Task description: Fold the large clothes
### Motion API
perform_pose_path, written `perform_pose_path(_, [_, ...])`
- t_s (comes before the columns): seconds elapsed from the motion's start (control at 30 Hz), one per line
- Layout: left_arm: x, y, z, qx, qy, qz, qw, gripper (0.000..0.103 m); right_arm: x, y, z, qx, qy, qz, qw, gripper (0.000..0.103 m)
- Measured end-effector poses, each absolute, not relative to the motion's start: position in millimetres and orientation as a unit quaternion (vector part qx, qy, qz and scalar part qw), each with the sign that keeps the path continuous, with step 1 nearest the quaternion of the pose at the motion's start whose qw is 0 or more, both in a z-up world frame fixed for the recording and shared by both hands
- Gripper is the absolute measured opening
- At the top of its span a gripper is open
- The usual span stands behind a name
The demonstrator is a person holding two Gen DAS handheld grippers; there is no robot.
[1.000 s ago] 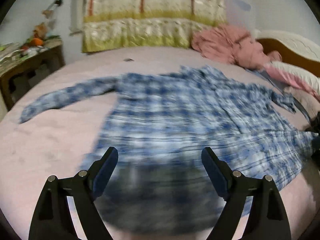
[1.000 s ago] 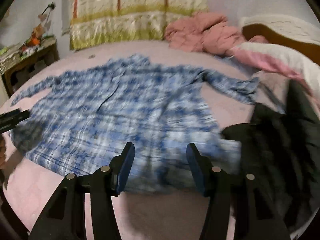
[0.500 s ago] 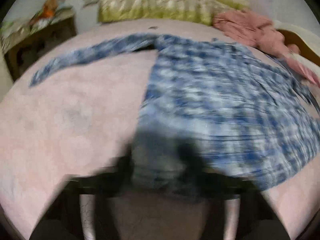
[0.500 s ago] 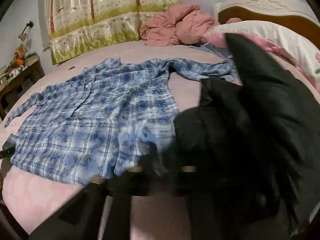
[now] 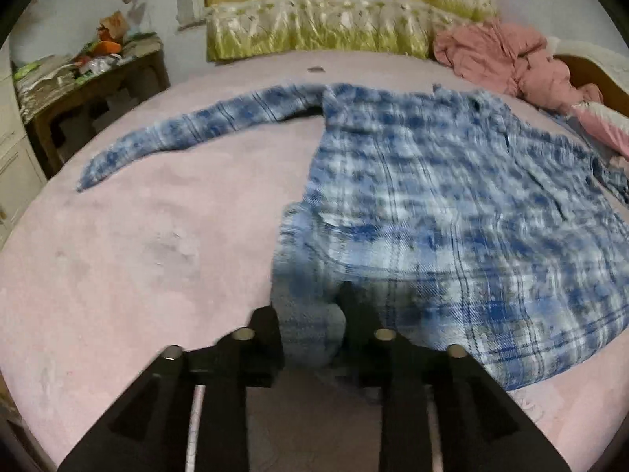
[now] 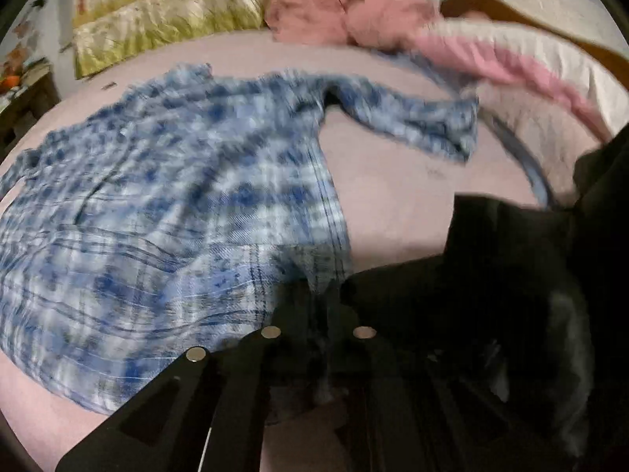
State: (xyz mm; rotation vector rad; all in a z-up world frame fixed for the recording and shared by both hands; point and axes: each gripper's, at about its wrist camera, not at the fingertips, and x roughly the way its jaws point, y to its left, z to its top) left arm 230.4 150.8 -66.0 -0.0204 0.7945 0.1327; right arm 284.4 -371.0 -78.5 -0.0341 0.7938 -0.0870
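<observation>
A blue and white plaid shirt (image 5: pixel 432 204) lies spread on the pink bed (image 5: pixel 137 244), one sleeve (image 5: pixel 188 133) stretched out to the left. My left gripper (image 5: pixel 312 314) is shut on the shirt's bottom left hem corner, cloth bunched between the fingers. In the right wrist view the same shirt (image 6: pixel 157 204) fills the left half, its other sleeve (image 6: pixel 412 122) lying toward the pillows. My right gripper (image 6: pixel 320 299) is shut on the bottom right hem corner.
A black garment (image 6: pixel 530 295) lies just right of my right gripper. A pink blanket heap (image 5: pixel 503 55) and pillows (image 6: pixel 530 63) sit at the bed's head. A cluttered wooden side table (image 5: pixel 90 90) stands left of the bed. A curtain (image 5: pixel 334 19) hangs behind.
Both grippers were open above the hem a second ago. They moved down to the hem corners, left and right, and shut on the cloth.
</observation>
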Motion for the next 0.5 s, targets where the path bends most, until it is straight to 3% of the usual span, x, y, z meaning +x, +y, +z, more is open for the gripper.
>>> perform_pose_path(0.07, [220.6, 153.3, -57.9, -0.015, 0.36, 0.073, 0.93, 0.068, 267.0, -365.6, -65.5, -0.02, 0.353, -0.037, 0.935, 0.046])
perform_pose_path(0.3, [178.3, 132.5, -24.7, -0.007, 0.298, 0.037, 0.954, 0.085, 211.6, -342.8, -50.9, 0.003, 0.311, 0.007, 0.95, 0.098])
perform_pose_path(0.4, [162.0, 112.9, -16.4, 0.006, 0.288, -0.008, 0.957, 0.089, 196.6, -328.4, -60.6, -0.003, 0.319, 0.02, 0.948, 0.103])
perform_pose_path(0.5, [153.6, 89.0, -14.4, 0.087, 0.252, -0.003, 0.964, 0.091, 195.7, -303.7, -69.5, -0.072, 0.329, 0.041, 0.941, 0.103])
